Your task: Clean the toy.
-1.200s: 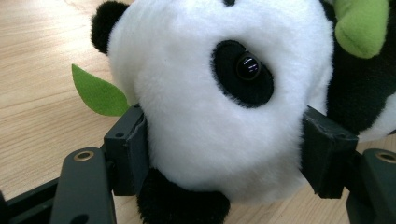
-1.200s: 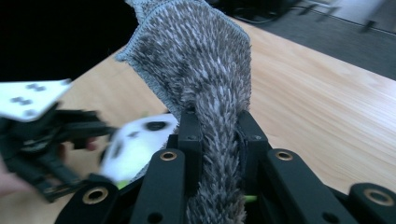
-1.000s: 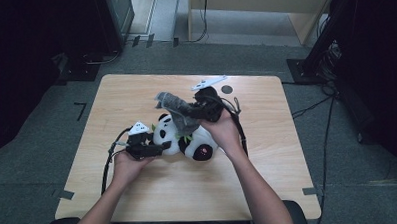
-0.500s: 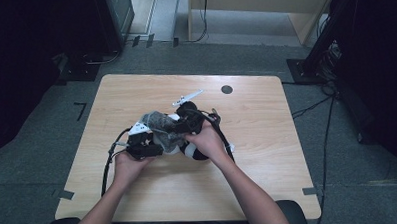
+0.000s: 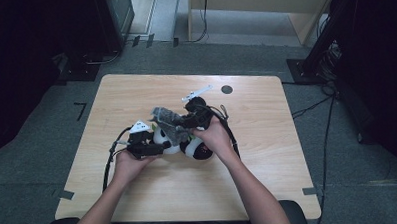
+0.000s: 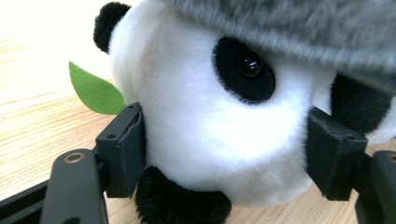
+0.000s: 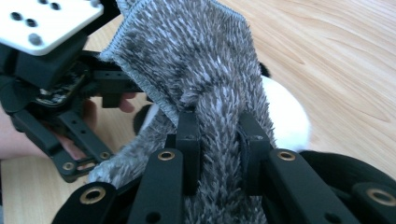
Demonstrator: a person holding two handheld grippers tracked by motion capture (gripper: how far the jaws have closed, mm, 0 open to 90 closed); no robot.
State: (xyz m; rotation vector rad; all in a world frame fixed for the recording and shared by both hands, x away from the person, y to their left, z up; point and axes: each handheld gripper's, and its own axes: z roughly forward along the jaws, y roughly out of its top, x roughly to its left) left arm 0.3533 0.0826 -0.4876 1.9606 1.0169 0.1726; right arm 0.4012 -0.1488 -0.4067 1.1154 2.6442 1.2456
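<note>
Your left gripper [image 6: 224, 158] has its jaws set on either side of the toy panda's [image 6: 219, 121] white head, pads pressed into the plush just below the eye; the green felt leaf [image 6: 95, 91] sticks out beside one jaw. Your right gripper [image 7: 217, 140] has its jaws drawn narrow on a fold of the grey furry cloth [image 7: 196, 60], which drapes over the panda's head. In the high view the panda [image 5: 195, 148] lies near the middle of the bench [image 5: 136, 94], between your left hand [image 5: 131, 164] and right hand [image 5: 215, 136], with the cloth [image 5: 166, 118] bunched on top of it.

Likely faults from here, as a judgement: the right jaws pinch only a thin ridge of cloth, so a sideways pull may let the pile slide out. The left jaws bear on soft, rounded plush; if you tug the cloth hard, the head may squeeze out of them or the panda may roll toward the near edge. The cloth also covers part of the head, so it may snag on an ear.

Against the frame half a second earlier, the cloth now stands higher and a little farther toward the far edge, and the right gripper is raised with it; the left gripper and the panda stay roughly where they were.
</note>
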